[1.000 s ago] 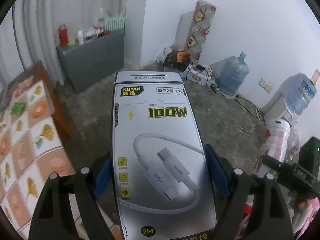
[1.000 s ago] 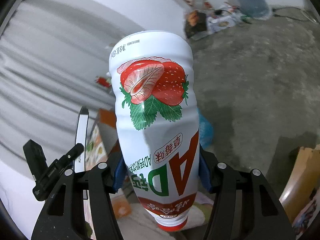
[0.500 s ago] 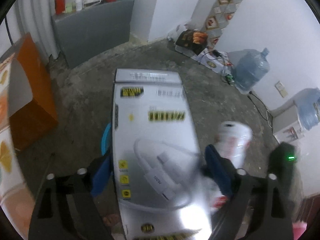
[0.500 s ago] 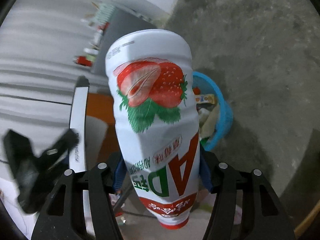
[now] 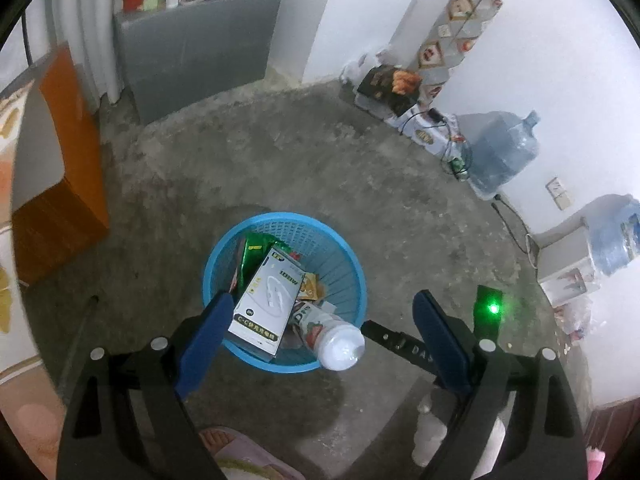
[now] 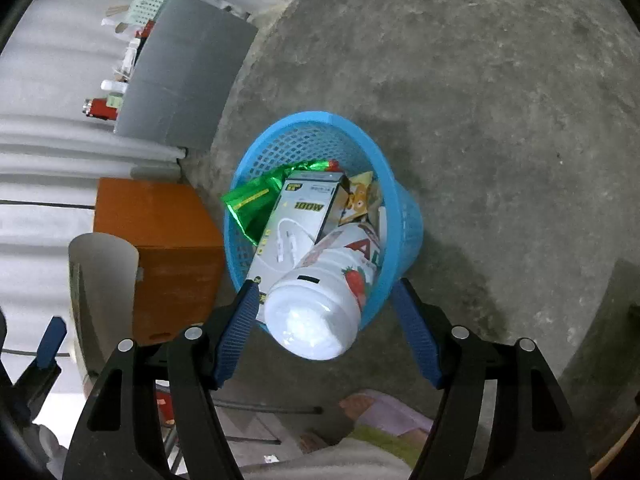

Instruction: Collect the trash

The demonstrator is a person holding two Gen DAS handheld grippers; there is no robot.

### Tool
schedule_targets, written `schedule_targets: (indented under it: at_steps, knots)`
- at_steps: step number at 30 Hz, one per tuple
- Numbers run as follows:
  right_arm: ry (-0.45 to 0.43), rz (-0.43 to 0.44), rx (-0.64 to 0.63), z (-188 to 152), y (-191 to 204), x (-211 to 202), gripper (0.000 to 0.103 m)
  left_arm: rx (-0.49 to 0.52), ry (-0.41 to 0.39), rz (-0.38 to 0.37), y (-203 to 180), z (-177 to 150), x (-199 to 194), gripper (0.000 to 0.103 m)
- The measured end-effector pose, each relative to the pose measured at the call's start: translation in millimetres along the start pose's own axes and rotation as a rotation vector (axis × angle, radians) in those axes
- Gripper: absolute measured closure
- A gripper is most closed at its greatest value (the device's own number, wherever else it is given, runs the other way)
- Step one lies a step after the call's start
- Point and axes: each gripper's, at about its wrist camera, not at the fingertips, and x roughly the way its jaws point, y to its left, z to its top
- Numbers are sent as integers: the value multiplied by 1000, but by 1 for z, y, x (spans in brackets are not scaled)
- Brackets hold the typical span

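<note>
A blue mesh basket (image 5: 336, 248) (image 6: 406, 216) stands on the concrete floor under both grippers. The white cable box (image 5: 266, 300) (image 6: 298, 216) leans inside it. A white strawberry drink bottle (image 5: 334, 338) (image 6: 320, 312) lies neck-down in the basket, with its base sticking out over the near rim. My left gripper (image 5: 324, 300) hangs open above the basket, holding nothing. The jaws of my right gripper (image 6: 325, 286) are opening; the bottle shows between the blue pads (image 6: 240, 320) but neither pad touches it.
A green foil wrapper (image 6: 256, 200) and snack packets lie in the basket. An orange cabinet (image 5: 60, 184) stands to the left and a grey cabinet (image 5: 192, 44) at the back. Water jugs (image 5: 500, 148) and cables line the right wall. A person's slippered foot (image 6: 384, 412) is near.
The left gripper let go of the cable box and the right gripper released the bottle; both now rest in the basket. Both grippers tipped downward over the basket.
</note>
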Motion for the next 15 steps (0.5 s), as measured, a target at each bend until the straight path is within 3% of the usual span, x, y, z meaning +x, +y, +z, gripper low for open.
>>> schedule_targets:
  at_steps: [4,6,10,13,15]
  knots:
    - [-12,-12,-13,0,8,-8,36,12,-28,-15,0,-14,-31,14]
    - [-27,-7,-19,23,5,3,36,19,-46,-19,0,-22,-50,14]
    - [-83,19,-89,-2,17,-22,36,69,-113,-27,-1,-43,-99,14]
    - [-125,31,-163,-30,31,-51,35,114,-206,-26,-1,-70,-150,14]
    - [-180,28,-250,-61,45,-80,32,127,-253,-4,0,-86,-176,8]
